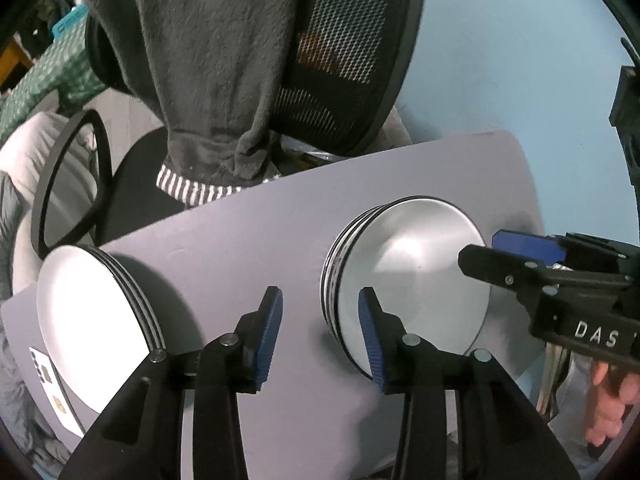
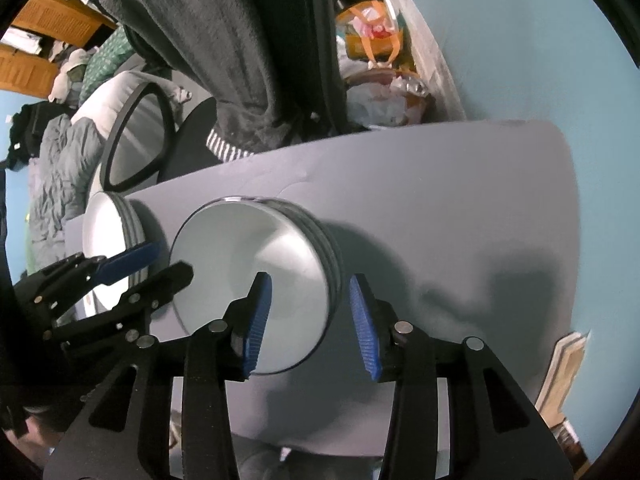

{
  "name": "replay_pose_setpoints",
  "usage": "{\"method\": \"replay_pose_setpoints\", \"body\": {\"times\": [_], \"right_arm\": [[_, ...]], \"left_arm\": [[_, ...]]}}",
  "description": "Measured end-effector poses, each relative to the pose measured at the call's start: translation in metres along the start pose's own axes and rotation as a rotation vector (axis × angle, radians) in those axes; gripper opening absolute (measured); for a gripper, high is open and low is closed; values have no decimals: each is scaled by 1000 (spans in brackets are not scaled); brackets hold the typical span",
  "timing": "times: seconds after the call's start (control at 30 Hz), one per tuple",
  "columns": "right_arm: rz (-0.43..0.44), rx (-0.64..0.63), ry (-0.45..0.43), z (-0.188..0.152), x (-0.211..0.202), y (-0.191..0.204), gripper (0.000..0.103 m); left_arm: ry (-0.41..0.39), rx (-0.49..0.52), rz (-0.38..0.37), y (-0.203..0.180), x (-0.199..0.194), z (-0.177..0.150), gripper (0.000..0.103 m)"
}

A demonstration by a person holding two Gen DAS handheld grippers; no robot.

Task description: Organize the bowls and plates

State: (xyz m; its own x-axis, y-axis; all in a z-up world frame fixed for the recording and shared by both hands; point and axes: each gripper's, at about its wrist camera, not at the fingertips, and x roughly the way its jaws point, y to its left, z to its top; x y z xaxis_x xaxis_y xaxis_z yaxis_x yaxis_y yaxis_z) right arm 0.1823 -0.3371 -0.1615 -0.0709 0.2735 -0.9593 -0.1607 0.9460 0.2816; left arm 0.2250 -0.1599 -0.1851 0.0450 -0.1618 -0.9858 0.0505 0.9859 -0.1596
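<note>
A stack of white bowls (image 1: 412, 276) stands on the grey table (image 1: 248, 248); it also shows in the right wrist view (image 2: 248, 276). A stack of white plates (image 1: 92, 328) stands to its left, and shows in the right wrist view too (image 2: 108, 232). My left gripper (image 1: 320, 336) is open and empty, above the table between the two stacks. My right gripper (image 2: 310, 324) is open, its jaws on either side of the bowl stack's near rim, holding nothing. The right gripper also shows in the left wrist view (image 1: 516, 252), and the left gripper in the right wrist view (image 2: 160, 260).
An office chair (image 1: 344, 60) draped with a dark grey garment (image 1: 208, 72) stands behind the table. A bed with bedding (image 2: 60, 160) lies at the left. Bags and clutter (image 2: 380, 60) sit behind the table's far edge. A card (image 1: 48, 380) lies by the plates.
</note>
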Motion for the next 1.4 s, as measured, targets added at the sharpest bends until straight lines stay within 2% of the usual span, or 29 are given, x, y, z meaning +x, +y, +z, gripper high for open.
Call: {"method": "replay_pose_setpoints", "body": {"times": [0.47,0.53,0.83,0.93,1.13,1.4], "right_arm": [[93,-53,46,8,46,-11,48],[104,-58,51,7,49,-11,37],[131,-72,65,10,51,-14,32],[116,-102,69,10,50,-10,31],[82,-130,70,8,51,-4,30],[105,-133,92,-4,56,6,26]], "left_arm": [[84,-110,-64,13,42,-4,42],[82,-118,-69,13,41,-3,42],[75,-153,-119,16,43,-2,42],[71,-155,-167,16,43,-3,26],[66,-123,-136,10,36,-5,25],[72,-127,-103,23,29,-22,25]]}}
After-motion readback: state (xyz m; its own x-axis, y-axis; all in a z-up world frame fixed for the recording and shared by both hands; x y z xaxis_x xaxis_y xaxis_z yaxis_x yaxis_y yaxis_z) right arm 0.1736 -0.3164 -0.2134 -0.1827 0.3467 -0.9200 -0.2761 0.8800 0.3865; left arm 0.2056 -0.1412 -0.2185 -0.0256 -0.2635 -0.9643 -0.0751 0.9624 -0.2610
